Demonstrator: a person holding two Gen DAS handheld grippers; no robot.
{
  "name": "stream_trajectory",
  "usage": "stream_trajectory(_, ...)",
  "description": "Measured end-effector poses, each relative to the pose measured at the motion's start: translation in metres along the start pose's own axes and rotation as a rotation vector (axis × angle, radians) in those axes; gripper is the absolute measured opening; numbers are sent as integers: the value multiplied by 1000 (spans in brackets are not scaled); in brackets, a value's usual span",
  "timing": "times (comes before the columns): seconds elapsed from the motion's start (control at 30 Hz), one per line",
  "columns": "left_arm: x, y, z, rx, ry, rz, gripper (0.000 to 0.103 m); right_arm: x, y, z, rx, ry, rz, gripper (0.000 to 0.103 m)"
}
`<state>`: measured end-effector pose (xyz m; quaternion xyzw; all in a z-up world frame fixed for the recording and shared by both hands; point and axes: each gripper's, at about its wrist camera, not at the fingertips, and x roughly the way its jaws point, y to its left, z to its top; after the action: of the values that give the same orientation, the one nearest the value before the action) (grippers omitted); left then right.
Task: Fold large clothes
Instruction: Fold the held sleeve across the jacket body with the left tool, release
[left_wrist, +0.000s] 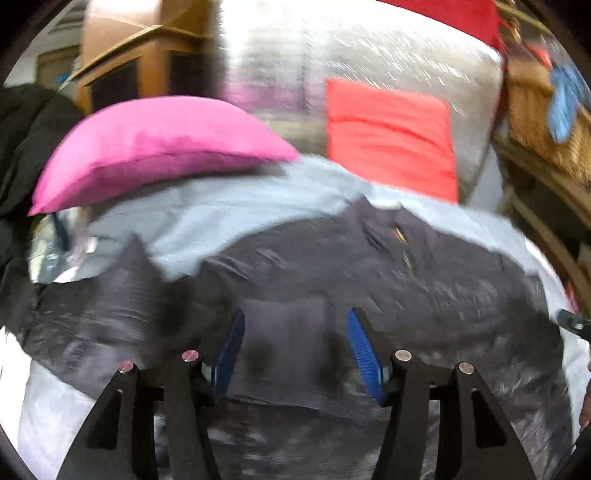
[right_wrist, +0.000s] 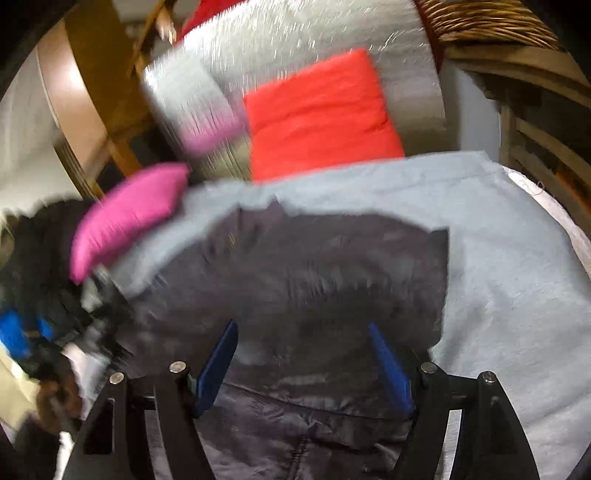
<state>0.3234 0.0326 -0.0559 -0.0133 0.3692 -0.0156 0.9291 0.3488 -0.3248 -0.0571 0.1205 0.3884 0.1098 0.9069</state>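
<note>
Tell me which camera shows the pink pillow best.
The left wrist view. There the pink pillow shows nearly whole, its long seam and rounded top clear, lying at the far edge of the light grey sheet. The right wrist view shows the same pillow smaller, foreshortened at the left and more smeared by motion blur.

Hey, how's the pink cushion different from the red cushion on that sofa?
The plump pink cushion lies flat, its edge over the light blue sheet; the red cushion stands leaning against the silvery-grey sofa back. The pink one sits left, the red one right. The pink one looks puffier, the red one flatter. Both are plain fabric cushions behind the dark garment.
</note>
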Motion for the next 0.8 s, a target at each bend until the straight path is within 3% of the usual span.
stream_trajectory(0.13, 51, -29, -30, 103, 124, 96, 60, 48, 11, -23, -106, 106, -166, 76)
stream_trajectory(0.2, 57, -32, -42, 136, 62, 127, 64, 54, 19, -32, -163, 71, -224, 76)
stream_trajectory(0.3, 59, -35, -43, 153, 53, 151, 65, 58, 27, -38, -197, 58, -273, 76)
stream_trajectory(0.5, 61, -30, -39, 132, 53, 136, 67, 54, 26, -35, -196, 52, -278, 77)
stream_trajectory(0.6, 37, -31, -37, 114, 62, 133, 67, 53, 24, -31, -200, 58, -279, 77)
stream_trajectory(0.67, 16, -26, -33, 75, 21, 97, 68, 43, 29, -26, -201, 52, -290, 78)
stream_trajectory(0.73, 4, -26, -34, 96, -23, 112, 79, 27, 35, -19, -167, 12, -240, 78)
stream_trajectory(0.8, 16, -27, -40, 127, 11, 146, 79, 12, 48, -22, -173, -12, -185, 79)
